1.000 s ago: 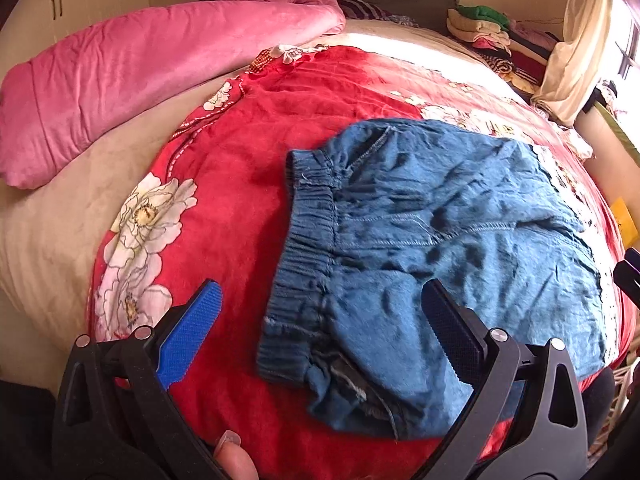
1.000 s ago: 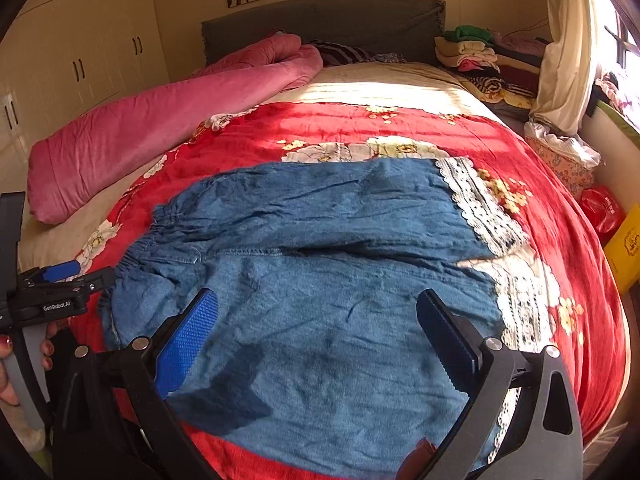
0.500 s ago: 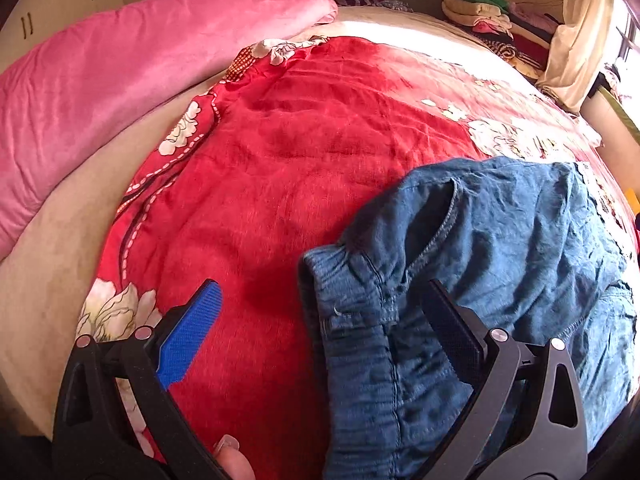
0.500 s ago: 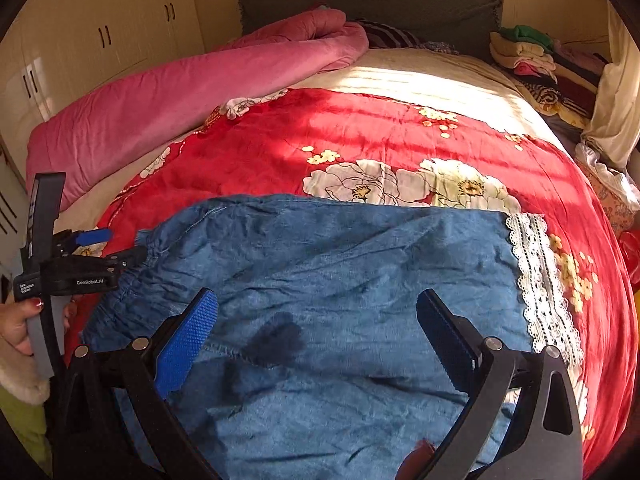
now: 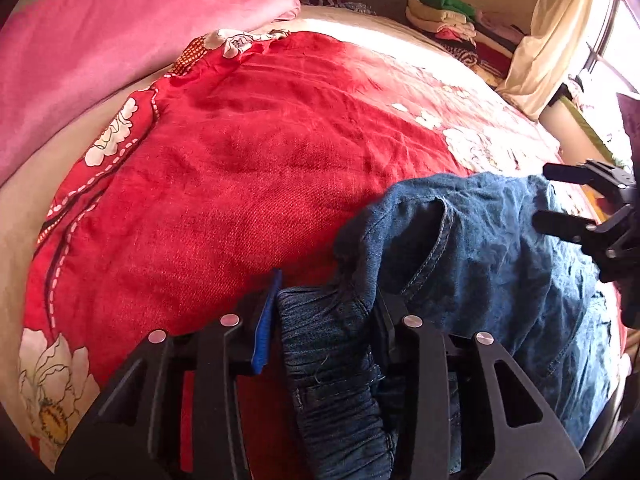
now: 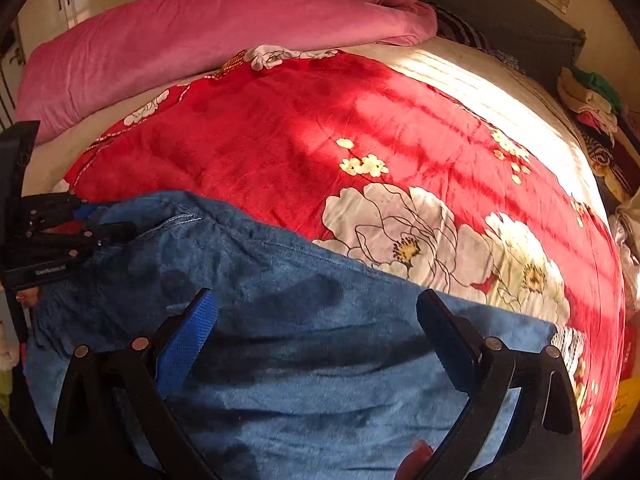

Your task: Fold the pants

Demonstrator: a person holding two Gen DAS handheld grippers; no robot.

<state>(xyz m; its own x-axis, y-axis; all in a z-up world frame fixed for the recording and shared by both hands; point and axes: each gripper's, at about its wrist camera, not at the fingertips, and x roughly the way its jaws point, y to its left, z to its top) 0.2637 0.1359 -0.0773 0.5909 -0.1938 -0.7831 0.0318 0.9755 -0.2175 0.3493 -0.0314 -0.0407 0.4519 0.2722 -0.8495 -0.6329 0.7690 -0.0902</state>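
Blue denim pants [image 5: 480, 248] lie on the red flowered blanket [image 5: 248, 168]. In the left wrist view my left gripper [image 5: 328, 300] has its jaws closing around the elastic waistband [image 5: 324, 340], which is bunched between the blue pad [image 5: 266, 320] and the black finger and touches both. The right wrist view has the same gripper [image 6: 100, 232] at the pants' [image 6: 320, 320] left corner. My right gripper [image 6: 320, 320] hovers open over the middle of the denim, nothing between its fingers; it shows again, open, at the right edge of the left view as the right gripper [image 5: 544, 196].
A rolled pink quilt [image 6: 192, 40] lies along the far left of the bed. Folded clothes [image 5: 444, 20] are stacked at the far right by a cream curtain [image 5: 560, 32]. A white lace hem [image 6: 568, 340] of the pants shows at the right.
The left gripper went from wide open beside the waistband to closed around it, lifting the corner. The right gripper slid toward the pants' far edge, so more blanket shows.
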